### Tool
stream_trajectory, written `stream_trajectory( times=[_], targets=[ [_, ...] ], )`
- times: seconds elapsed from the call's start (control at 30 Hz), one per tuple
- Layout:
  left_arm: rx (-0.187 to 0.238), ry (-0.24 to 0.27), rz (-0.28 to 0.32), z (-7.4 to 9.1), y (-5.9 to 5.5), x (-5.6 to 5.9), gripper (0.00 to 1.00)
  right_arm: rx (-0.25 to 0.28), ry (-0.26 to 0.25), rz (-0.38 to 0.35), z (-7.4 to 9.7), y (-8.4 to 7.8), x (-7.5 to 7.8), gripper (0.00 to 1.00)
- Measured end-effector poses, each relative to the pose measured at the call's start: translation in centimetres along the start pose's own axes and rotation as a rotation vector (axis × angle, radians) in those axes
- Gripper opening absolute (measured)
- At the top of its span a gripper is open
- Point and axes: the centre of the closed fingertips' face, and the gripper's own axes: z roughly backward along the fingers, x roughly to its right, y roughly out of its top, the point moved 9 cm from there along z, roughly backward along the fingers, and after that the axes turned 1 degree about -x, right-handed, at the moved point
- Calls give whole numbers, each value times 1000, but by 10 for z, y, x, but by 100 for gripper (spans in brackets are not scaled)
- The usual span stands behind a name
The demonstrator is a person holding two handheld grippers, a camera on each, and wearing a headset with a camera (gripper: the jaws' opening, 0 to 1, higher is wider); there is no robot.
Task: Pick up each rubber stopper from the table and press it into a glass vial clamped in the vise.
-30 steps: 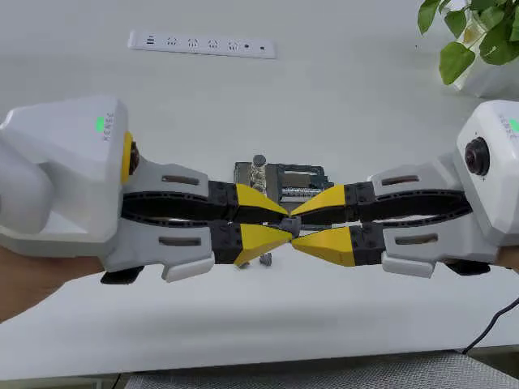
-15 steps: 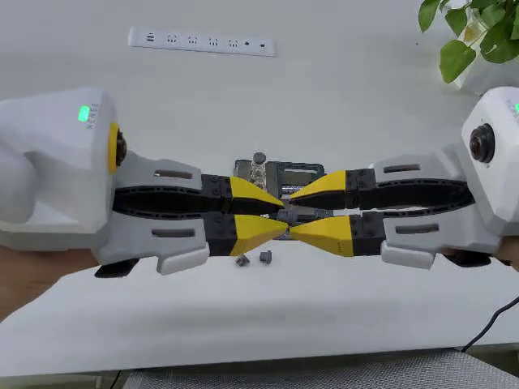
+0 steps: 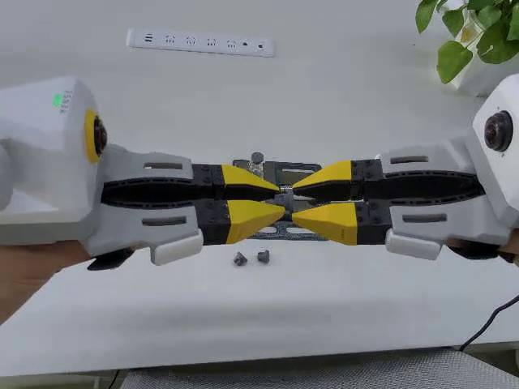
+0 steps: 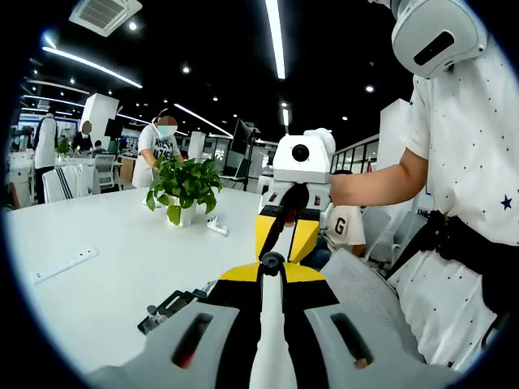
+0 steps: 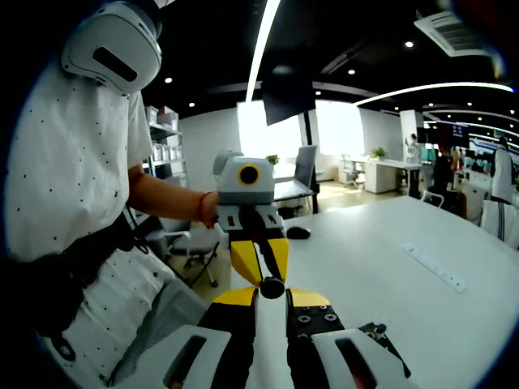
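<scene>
- Now the left gripper [image 3: 281, 202] and right gripper [image 3: 293, 202] meet tip to tip over the vise [image 3: 280, 170], both with jaws slightly apart.
- One stopper [image 4: 272, 262] sits between the tips; I cannot tell which jaws clamp it.
- The vial [image 3: 257, 169] in the vise is capped.
- Two loose stoppers [image 3: 263, 256] lie on the table [image 3: 340, 97].

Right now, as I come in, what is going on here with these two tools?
A person holds the left hand-held gripper and the right hand-held gripper tip to tip above the table. One dark rubber stopper sits exactly where the tips meet; I cannot tell which of the two grips it. Just behind the tips stands the vise, with a vial that seems already stoppered. Two loose stoppers lie on the table in front of the vise.
</scene>
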Motion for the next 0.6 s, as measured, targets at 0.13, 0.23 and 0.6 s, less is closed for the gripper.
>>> stream_trajectory(
  times=[0.13,0.23,0.6],
  targets=[
    [2,-3,-1,0,1,1,4,10,-1,-2,0,1,1,9],
    [8,-3,0,1,1,1,4,14,3,-3,1,1,1,8],
    [18,-4,6,2,3,0,4,22,6,-1,1,3,4,8]
  ],
)
